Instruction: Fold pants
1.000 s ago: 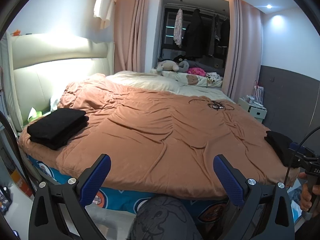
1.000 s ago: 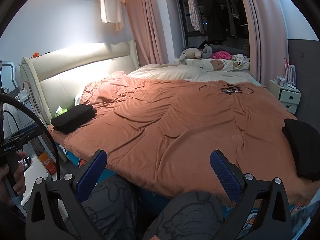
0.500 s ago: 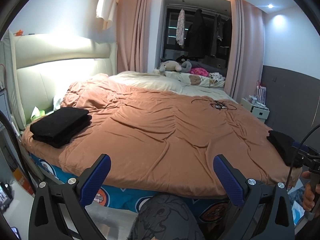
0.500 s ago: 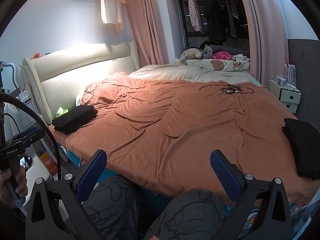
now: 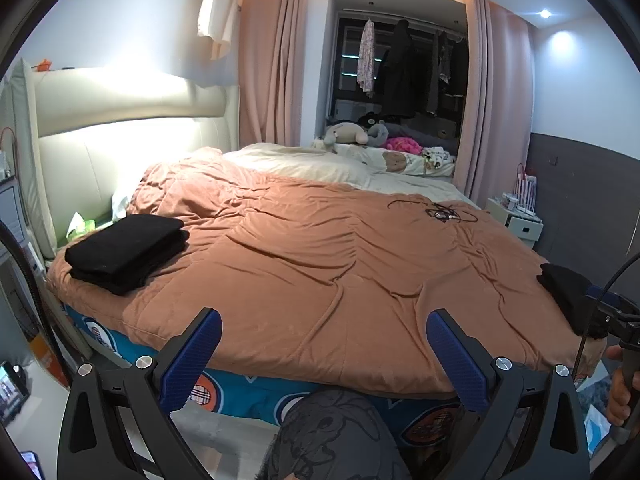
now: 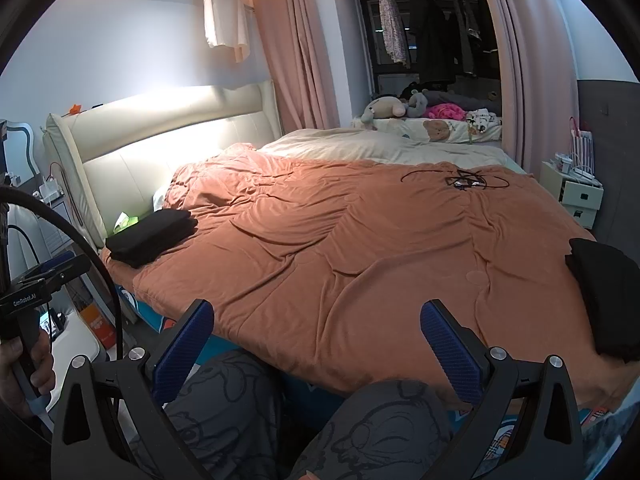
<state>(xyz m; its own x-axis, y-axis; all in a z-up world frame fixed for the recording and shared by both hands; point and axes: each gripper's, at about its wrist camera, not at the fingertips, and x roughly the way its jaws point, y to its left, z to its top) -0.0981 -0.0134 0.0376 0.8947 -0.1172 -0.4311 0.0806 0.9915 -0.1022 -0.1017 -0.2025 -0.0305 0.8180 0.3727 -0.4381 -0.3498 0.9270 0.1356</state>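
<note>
My left tongs [image 5: 324,354] and right tongs [image 6: 318,346] gape wide, empty. Folded black pants [image 5: 128,252] lie ahead-left on the bed [image 5: 320,264]; another dark garment [image 6: 608,300] ahead-right. The left handle reads "GenRobot.AI" [image 6: 25,300].

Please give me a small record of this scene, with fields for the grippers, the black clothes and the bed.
left gripper: open, empty, held off the bed's near edge
right gripper: open, empty
folded black stack: on the left near corner
other black garment: at the right edge
orange duvet: wrinkled, covers the bed
cable tangle: far right on the duvet
</note>
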